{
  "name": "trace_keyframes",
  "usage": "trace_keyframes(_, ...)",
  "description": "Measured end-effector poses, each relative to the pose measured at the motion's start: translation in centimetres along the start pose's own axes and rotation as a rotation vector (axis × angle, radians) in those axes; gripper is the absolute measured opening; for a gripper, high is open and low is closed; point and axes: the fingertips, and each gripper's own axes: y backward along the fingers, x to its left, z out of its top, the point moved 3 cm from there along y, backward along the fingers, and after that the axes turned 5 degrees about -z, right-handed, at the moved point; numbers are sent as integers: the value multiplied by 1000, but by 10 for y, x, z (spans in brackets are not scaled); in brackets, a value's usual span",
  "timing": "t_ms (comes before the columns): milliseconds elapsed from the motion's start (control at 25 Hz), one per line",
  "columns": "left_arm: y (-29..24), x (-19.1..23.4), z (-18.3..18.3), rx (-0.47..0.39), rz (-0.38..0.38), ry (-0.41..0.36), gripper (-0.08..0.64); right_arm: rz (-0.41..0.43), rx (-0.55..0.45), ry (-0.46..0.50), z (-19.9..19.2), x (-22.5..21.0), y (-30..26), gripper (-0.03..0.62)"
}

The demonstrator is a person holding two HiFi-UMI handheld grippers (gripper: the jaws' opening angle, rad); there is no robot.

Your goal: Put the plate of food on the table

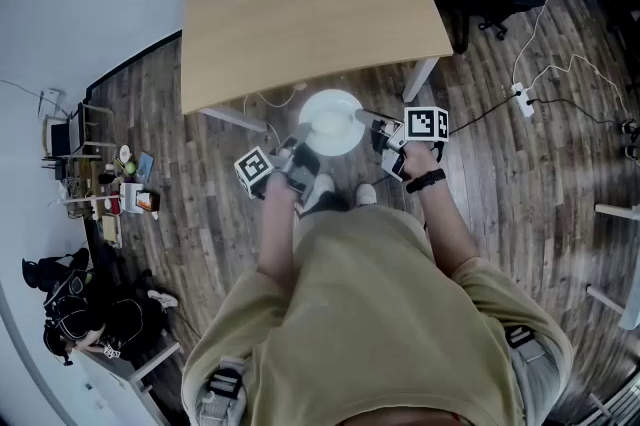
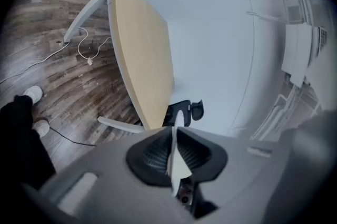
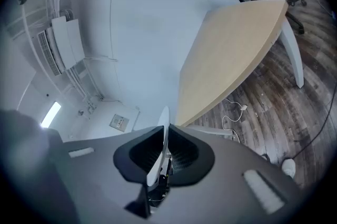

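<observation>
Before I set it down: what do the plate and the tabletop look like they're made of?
The plate is plain white and smooth with a thin edge and a soft sheen. That suggests ceramic or melamine, but I can't tell which. The tabletop is a pale wood colour, matte and very even in tone, so it is probably laminate or veneer rather than solid wood.

Steep overhead — table (image 1: 300, 4) in all views
</observation>
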Motion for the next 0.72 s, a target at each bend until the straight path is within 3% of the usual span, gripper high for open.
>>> trace_keyframes(320, -3, 15, 4, -30, 6, 32, 25, -9, 10, 7, 1, -6, -7, 32)
trace_keyframes(720, -32, 24, 25, 8, -11, 26, 25, 3, -54, -25, 25, -26, -24, 31)
